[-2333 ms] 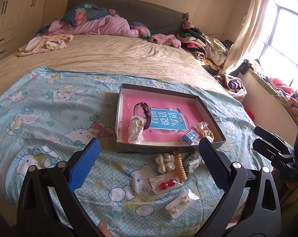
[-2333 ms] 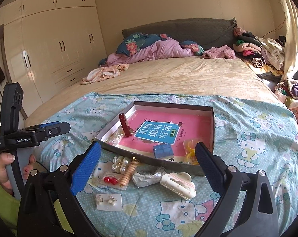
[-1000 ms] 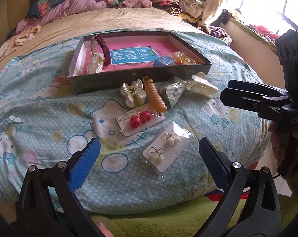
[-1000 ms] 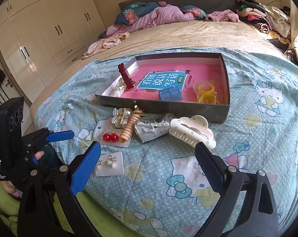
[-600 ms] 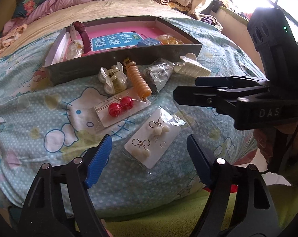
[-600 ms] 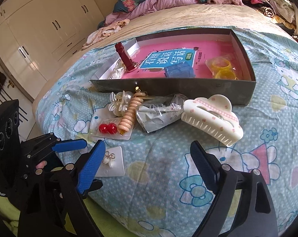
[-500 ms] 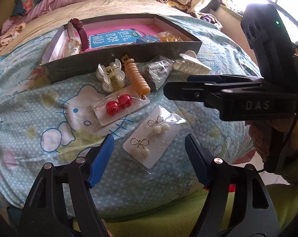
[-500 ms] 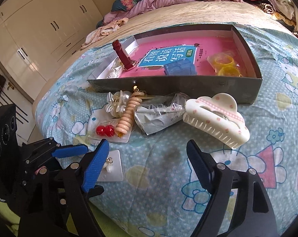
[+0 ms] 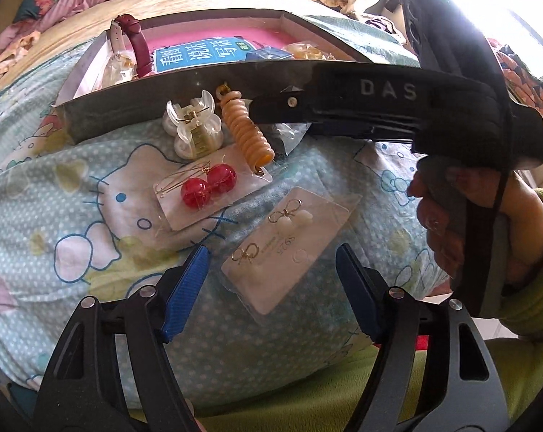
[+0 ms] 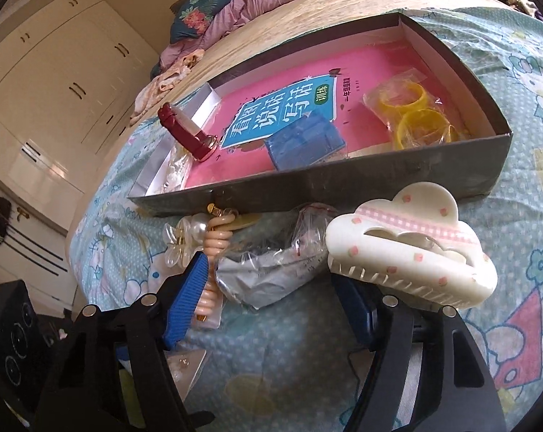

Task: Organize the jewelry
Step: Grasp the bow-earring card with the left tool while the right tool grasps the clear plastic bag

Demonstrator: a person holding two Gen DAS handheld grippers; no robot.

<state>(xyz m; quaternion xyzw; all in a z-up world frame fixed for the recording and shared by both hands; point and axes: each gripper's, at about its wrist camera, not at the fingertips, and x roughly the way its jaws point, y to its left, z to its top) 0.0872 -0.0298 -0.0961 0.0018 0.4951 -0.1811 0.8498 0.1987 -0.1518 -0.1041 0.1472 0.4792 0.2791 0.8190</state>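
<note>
My left gripper [image 9: 271, 270] is open, its fingers either side of a white card of bow earrings [image 9: 289, 244] on the bedspread. Beyond lie a card of red ball earrings [image 9: 206, 189], a clear claw clip [image 9: 194, 129] and an orange spiral hair tie [image 9: 246, 131]. My right gripper [image 10: 271, 280] is open, low over a crumpled clear bag [image 10: 271, 273]; it crosses the left wrist view [image 9: 343, 108] too. The white cloud-shaped claw clip [image 10: 408, 252] lies over its right finger. The dark box [image 10: 343, 183] holds a pink book, a red watch strap [image 10: 185, 133], a blue box and yellow rings [image 10: 408, 115].
The items lie on a Hello Kitty bedspread [image 9: 55, 216] near the bed's front edge. Clothes and bedding are piled at the head of the bed [image 10: 242, 3]. White wardrobes [image 10: 55, 72] stand at the left. A hand in a green sleeve [image 9: 487, 237] holds the right gripper.
Both grippers have dropped closer to the bedspread and their jaws have narrowed. The left now straddles the bow earring card. The right has moved forward to the crumpled bag and cloud clip.
</note>
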